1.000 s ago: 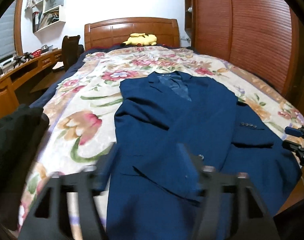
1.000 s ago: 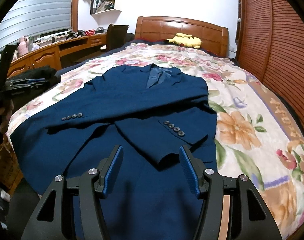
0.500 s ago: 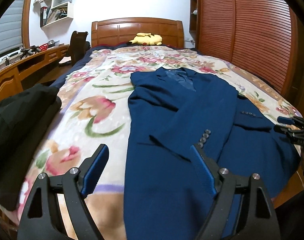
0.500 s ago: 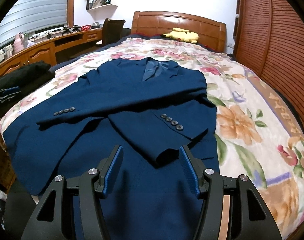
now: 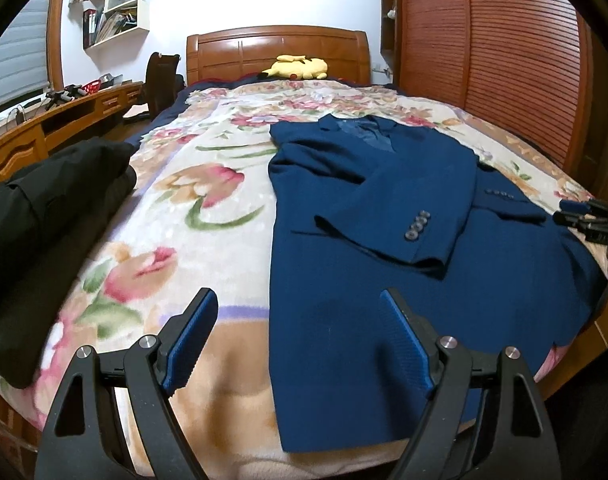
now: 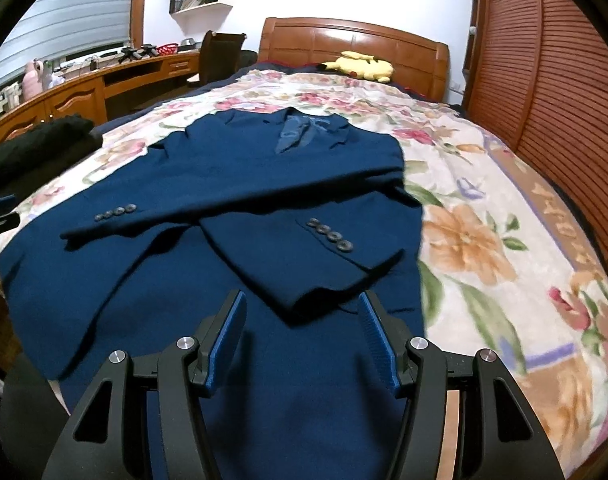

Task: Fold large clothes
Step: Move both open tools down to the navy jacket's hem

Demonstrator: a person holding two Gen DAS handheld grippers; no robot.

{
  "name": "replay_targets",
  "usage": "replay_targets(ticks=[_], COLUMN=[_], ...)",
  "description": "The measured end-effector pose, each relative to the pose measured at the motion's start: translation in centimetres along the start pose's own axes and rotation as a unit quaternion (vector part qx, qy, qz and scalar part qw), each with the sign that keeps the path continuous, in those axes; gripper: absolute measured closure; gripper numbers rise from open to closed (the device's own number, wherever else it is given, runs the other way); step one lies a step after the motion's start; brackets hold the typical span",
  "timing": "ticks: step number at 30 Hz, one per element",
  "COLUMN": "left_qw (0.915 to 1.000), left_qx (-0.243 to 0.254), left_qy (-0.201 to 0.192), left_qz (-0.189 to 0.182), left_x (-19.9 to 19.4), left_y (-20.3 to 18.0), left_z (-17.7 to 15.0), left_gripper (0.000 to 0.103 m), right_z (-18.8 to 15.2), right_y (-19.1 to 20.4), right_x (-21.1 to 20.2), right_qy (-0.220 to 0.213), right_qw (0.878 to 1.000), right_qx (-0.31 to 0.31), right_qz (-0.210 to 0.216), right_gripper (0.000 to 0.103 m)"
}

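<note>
Blazer (image 5: 384,240), navy, lies flat mid-frame on the floral bed (image 5: 191,208), sleeves crossed. We judge it soft, weighty, floppy; best pinched at hem corners. Left gripper (image 5: 295,336) and right gripper (image 6: 301,338): jaws released, empty.

Even indoor light, strong fisheye bending, dark vignetted corners, slight blur.

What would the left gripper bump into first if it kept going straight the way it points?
Probably the blue jacket: the left gripper, open and empty, aims down at the jacket's lower left edge, right beside the flowered blanket. Depth is hard to judge.
</note>
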State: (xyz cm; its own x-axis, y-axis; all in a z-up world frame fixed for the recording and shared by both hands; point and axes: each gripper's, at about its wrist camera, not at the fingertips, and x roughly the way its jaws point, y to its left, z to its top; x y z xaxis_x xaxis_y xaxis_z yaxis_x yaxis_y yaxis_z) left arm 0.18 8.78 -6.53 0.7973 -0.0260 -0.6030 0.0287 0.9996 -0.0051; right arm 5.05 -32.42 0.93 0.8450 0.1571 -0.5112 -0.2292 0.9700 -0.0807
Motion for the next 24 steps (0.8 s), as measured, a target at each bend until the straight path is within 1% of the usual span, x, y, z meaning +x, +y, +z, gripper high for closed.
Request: replay_targets(ticks=[4,8,10,13,16,20,24], left_qw=[1.0000,1.0000,0.9999,0.9999,0.9999,0.9997,0.9997], left_qx=[0.004,0.006,0.005,-0.002,-0.002,-0.005,-0.002], left_qy=[-0.002,0.006,0.008,0.012,0.015,0.020,0.017], left_qz=[0.004,0.003,0.005,0.001,0.001,-0.009,-0.017], left_x=[-0.2,0.0,0.0,0.0,-0.1,-0.1,-0.5], left_y=[-0.2,-0.2,-0.1,0.2,0.3,0.3,0.2], left_z=[-0.7,-1.2,-1.5,-2.0,-2.6,-3.5,-4.1], left_gripper=[0.020,0.020,0.020,0.020,0.020,0.020,0.028], right_z=[-0.6,-0.6,-0.8,-1.7,-2.9,-4.4,-5.1], right_y=[-1.5,-2.8,-3.2,-3.9,-4.1,-3.9,-3.8], right_x=[-0.8,-2.3,-3.2,-4.0,-4.3,-4.6,-4.8], right_qy=[0.013,0.011,0.008,0.013,0.028,0.045,0.060], right_qw=[1.000,1.000,1.000,1.000,0.999,0.999,0.998], right_qx=[0.001,0.003,0.011,0.018,0.014,0.015,0.007], right_qz=[-0.008,-0.022,-0.021,-0.021,-0.026,-0.018,-0.019], right_gripper=[0.043,0.043,0.043,0.043,0.043,0.043,0.043])
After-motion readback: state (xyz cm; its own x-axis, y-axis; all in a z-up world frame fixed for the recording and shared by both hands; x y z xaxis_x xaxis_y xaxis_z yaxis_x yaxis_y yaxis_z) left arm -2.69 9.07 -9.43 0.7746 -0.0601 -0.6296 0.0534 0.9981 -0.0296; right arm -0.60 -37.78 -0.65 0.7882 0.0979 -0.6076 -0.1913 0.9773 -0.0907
